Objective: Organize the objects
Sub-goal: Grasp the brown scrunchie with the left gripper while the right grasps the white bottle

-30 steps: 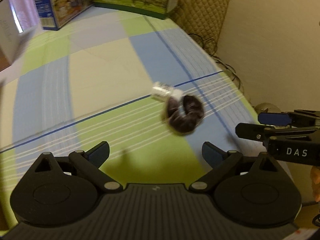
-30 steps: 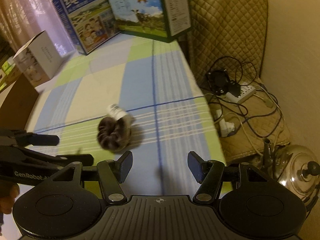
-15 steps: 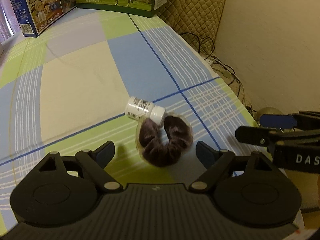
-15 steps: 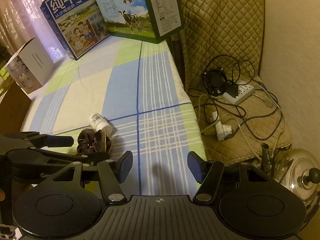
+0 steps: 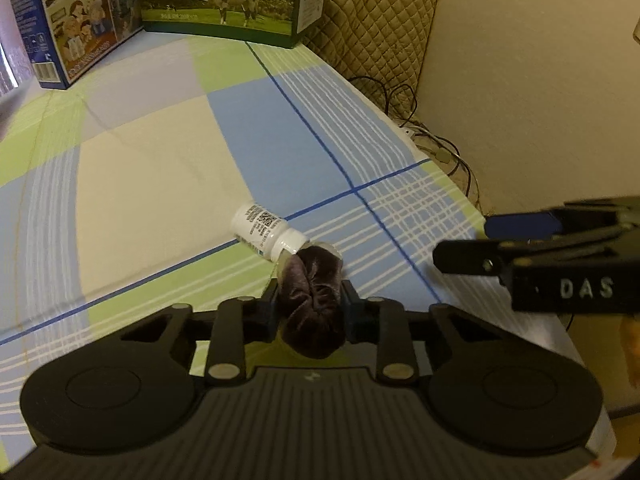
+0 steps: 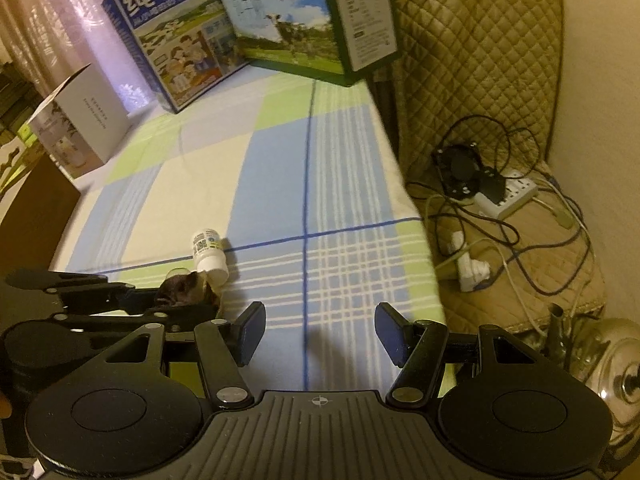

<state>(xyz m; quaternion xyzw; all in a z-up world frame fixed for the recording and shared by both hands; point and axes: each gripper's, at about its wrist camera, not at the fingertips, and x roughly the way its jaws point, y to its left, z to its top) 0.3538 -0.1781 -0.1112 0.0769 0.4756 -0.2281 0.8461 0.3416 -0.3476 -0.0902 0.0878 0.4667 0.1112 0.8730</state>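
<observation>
A dark brown velvet scrunchie [image 5: 312, 300] lies near the front of the checked tablecloth [image 5: 160, 184]. My left gripper [image 5: 310, 308] is shut on the scrunchie, squeezing it between both fingers. A small white pill bottle [image 5: 266, 232] lies on its side just beyond, its cap touching the scrunchie. In the right wrist view the bottle [image 6: 207, 252] and scrunchie [image 6: 184, 290] lie at the left, with the left gripper closed on the scrunchie. My right gripper [image 6: 320, 334] is open and empty over the cloth, to the right of them.
Two milk cartons, a blue one [image 6: 172, 40] and a green one [image 6: 304, 24], stand at the table's far edge. A white box [image 6: 80, 120] stands at the far left. Beyond the right edge are a quilted cover [image 6: 472, 52], a power strip with cables [image 6: 508, 200] and a steel kettle [image 6: 616, 376].
My left gripper moved forward onto the scrunchie and closed on it. The right gripper stayed open and shifted slightly.
</observation>
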